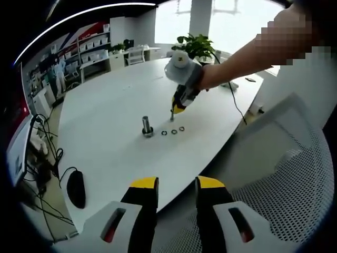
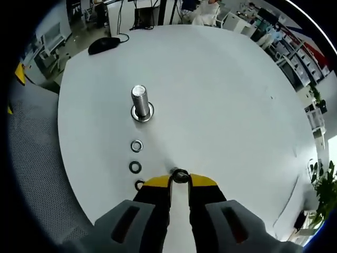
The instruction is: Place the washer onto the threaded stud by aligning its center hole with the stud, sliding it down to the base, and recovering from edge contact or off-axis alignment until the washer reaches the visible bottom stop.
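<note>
While held back off the table edge, left gripper (image 1: pixel 176 187) in left gripper view: jaws apart, nothing between, idle over mesh chair (image 1: pixel 295 195). Ahead on white table (image 1: pixel 105 110), stud (image 1: pixel 147 125) upright on its base; three washers (image 1: pixel 173 131) in a row just beside it. Right gripper (image 1: pixel 172 112) reaching in on a person's arm, tips down near the row's far end; grip too small to read from here. Mouse (image 1: pixel 76 188) near table edge, well apart from the work.

Right gripper view: right gripper (image 2: pixel 180 179) narrow, pinched on a washer (image 2: pixel 180 175) at the tips, low over the table (image 2: pixel 237 95). Stud (image 2: pixel 140 101) ahead and off to the left, well apart from held washer, with a ring already showing at its base. Three loose washers (image 2: pixel 136 145) in a line between stud and jaws, nearest one partly hidden by the left jaw.

Step judged: pickup done, carry not yet begun. Next calls for lift, travel over stud top, washer levelled, hole centred on the axis, then lowering; likely snag on the thread if tilted.
</note>
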{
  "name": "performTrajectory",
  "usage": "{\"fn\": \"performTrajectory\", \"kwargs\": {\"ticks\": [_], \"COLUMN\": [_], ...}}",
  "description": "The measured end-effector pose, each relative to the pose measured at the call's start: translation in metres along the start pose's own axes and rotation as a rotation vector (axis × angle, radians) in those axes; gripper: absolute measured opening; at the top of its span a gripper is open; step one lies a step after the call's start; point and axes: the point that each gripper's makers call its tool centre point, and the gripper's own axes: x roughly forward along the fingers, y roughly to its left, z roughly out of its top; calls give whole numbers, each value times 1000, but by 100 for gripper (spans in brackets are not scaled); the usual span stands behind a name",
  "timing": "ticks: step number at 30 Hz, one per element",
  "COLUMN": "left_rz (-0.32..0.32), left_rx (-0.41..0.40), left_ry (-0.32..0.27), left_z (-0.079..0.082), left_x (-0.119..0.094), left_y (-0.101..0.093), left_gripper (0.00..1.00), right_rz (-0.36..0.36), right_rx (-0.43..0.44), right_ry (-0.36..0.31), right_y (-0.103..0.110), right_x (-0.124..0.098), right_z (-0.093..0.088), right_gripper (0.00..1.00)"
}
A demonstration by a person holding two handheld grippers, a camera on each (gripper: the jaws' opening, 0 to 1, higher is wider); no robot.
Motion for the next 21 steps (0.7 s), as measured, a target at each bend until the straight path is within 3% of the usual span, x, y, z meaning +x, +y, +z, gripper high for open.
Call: {"fn": "performTrajectory", "kwargs": {"ticks": [21], "left_rz": [11], "left_rx": [-4], "left_ry": [15], "left_z": [-3], "left_x": [-1], "left_y": [2], "left_gripper": [26], "right_rz": [32], "right_rx": [7], "right_ry": [62], "right_y": [8], "right_x": [20], "right_z": [-13], "right_gripper": [15]}}
